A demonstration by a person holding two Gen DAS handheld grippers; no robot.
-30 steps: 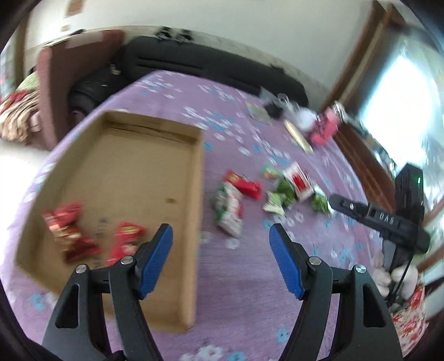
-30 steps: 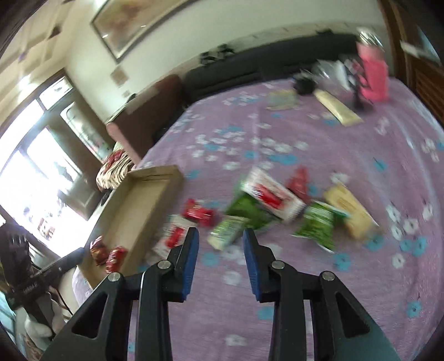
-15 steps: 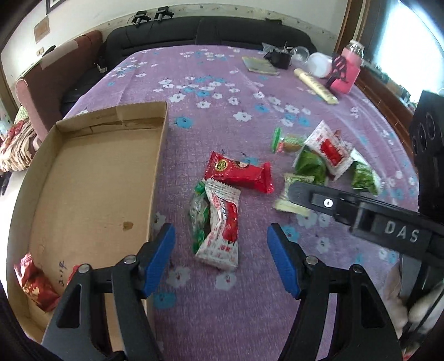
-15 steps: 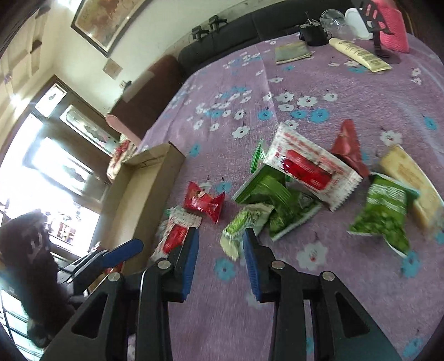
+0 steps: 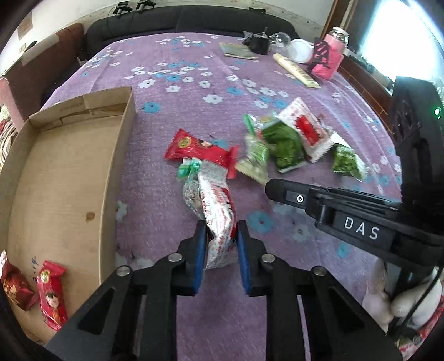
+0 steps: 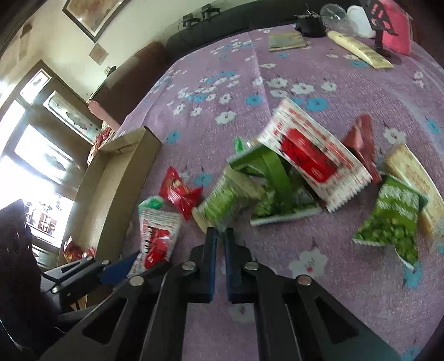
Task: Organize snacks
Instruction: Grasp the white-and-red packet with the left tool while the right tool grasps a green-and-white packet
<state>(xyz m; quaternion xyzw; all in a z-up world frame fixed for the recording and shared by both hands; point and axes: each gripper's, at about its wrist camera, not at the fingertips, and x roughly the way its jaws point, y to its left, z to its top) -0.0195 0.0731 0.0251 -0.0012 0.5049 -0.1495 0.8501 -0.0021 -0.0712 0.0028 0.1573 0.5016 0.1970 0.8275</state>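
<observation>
My left gripper [image 5: 221,236] is shut on the near end of a white-and-red snack packet [image 5: 216,200], which lies on the purple flowered cloth just right of the cardboard box [image 5: 69,172]. Two red snacks [image 5: 51,294] lie in the box's near corner. My right gripper [image 6: 220,236] is shut on the corner of a pale green snack packet [image 6: 227,200]. Beyond it are a red packet [image 6: 180,191], a dark green packet [image 6: 274,177], a large white-and-red packet [image 6: 313,161] and a green pea packet [image 6: 394,219].
A beige packet [image 6: 413,177] and a dark red one [image 6: 360,141] lie at the right of the pile. At the table's far end stand a pink bottle [image 5: 327,55], a cream tube [image 5: 297,70] and a booklet [image 5: 238,51]. A black sofa [image 5: 194,22] runs behind.
Both grippers came down toward the snacks and shut. The left closed on the white-and-red packet. The right closed on the pale green packet's corner.
</observation>
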